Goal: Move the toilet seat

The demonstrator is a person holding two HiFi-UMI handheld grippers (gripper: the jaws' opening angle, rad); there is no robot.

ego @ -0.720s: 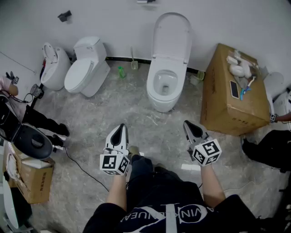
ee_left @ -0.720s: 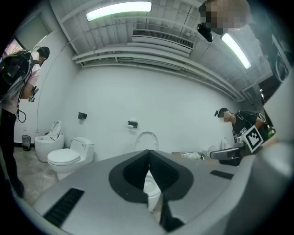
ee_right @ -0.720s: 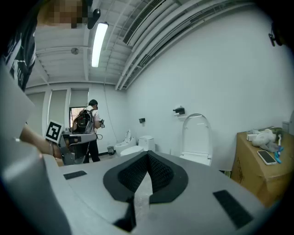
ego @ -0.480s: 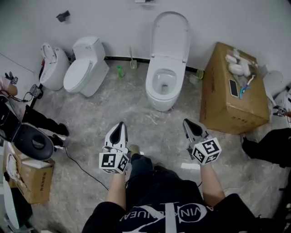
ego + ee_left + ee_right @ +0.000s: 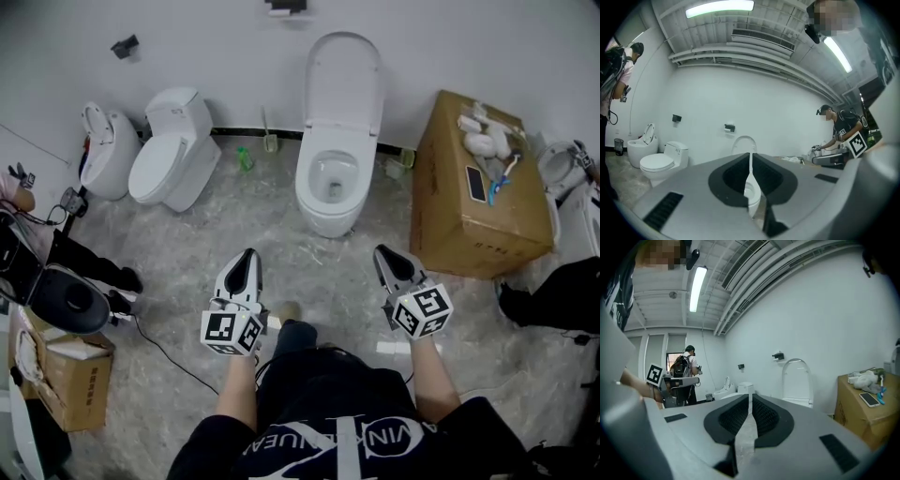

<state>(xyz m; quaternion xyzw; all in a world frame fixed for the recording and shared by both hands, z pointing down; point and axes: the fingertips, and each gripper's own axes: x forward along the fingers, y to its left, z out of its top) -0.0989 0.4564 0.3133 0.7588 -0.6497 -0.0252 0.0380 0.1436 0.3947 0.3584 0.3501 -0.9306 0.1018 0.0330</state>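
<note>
A white toilet [image 5: 331,183] stands against the back wall, its bowl uncovered. Its seat and lid [image 5: 345,82] are raised upright against the wall. Both grippers hover over the floor well short of it, pointing toward it. My left gripper [image 5: 247,256] is shut and holds nothing. In the left gripper view the raised lid [image 5: 742,142] shows just above the closed left gripper [image 5: 750,157]. My right gripper [image 5: 382,253] is also shut and empty. In the right gripper view the right gripper [image 5: 750,399] has the lid [image 5: 797,378] ahead to its right.
A large cardboard box [image 5: 473,211] with a phone and small items stands right of the toilet. Two more toilets [image 5: 169,155] [image 5: 101,142] line the wall to the left. A brush [image 5: 269,138] and green bottle [image 5: 245,157] sit between. Another box [image 5: 67,375] and black seat [image 5: 66,302] lie far left.
Both grippers keep nearly the same pose. The head view has shifted, so the toilets sit slightly lower in the frame. A person at the far right has moved.
</note>
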